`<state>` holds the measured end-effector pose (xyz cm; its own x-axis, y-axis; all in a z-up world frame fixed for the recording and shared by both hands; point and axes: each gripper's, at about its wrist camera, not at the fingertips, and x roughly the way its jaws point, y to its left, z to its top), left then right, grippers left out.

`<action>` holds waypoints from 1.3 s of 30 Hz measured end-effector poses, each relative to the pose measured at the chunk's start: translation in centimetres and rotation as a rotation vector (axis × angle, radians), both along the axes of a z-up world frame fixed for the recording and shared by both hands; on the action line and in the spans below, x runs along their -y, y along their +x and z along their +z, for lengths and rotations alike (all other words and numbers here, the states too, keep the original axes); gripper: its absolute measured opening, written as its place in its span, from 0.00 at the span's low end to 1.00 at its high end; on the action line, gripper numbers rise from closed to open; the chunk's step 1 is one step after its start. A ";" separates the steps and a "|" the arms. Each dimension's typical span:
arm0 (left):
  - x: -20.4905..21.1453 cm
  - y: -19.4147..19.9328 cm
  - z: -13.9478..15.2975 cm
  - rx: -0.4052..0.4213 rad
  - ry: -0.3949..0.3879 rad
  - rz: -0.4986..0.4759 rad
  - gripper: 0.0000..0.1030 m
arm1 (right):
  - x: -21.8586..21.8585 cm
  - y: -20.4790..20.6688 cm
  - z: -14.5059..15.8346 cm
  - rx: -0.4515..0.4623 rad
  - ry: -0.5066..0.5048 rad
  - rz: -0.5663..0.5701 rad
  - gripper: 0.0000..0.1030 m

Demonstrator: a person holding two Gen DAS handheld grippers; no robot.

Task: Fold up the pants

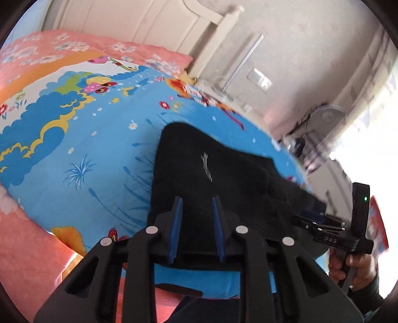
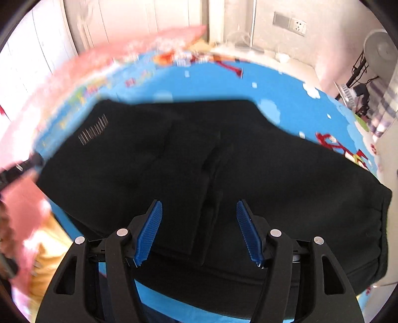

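Black pants [image 1: 219, 174] lie folded on a bed with a blue cartoon sheet [image 1: 99, 154]; a small grey logo [image 1: 206, 166] shows on the cloth. My left gripper [image 1: 197, 206] hovers over the near part of the pants. Its blue pads [image 1: 177, 223] stand a narrow gap apart, with nothing pinched between them. In the right wrist view the pants [image 2: 273, 174] fill the middle, and my right gripper [image 2: 199, 211] stands wide open just above them, gripping nothing. The left wrist view also shows the right gripper [image 1: 302, 220] at the pants' right edge, with a hand [image 1: 353, 265] on its handle.
Pink floral bedding [image 1: 62, 47] lies at the head of the bed and along its left side [image 1: 32, 248]. A cream headboard [image 1: 149, 22] stands behind. A wall socket [image 2: 289, 23], a fan [image 2: 378, 49] and cables stand beyond the bed's far edge.
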<state>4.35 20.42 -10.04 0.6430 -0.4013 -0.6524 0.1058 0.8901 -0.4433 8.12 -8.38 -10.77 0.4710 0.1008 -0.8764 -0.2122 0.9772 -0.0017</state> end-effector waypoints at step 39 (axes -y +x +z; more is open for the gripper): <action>-3.1 1.8 -6.0 -0.187 -0.249 -0.013 0.42 | 1.5 2.4 3.0 -0.009 0.080 -0.062 0.76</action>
<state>6.19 23.56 -16.01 0.5146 -0.5711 -0.6396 0.0122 0.7507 -0.6605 10.56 -9.91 -7.77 0.4703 0.1413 -0.8711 -0.1513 0.9854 0.0781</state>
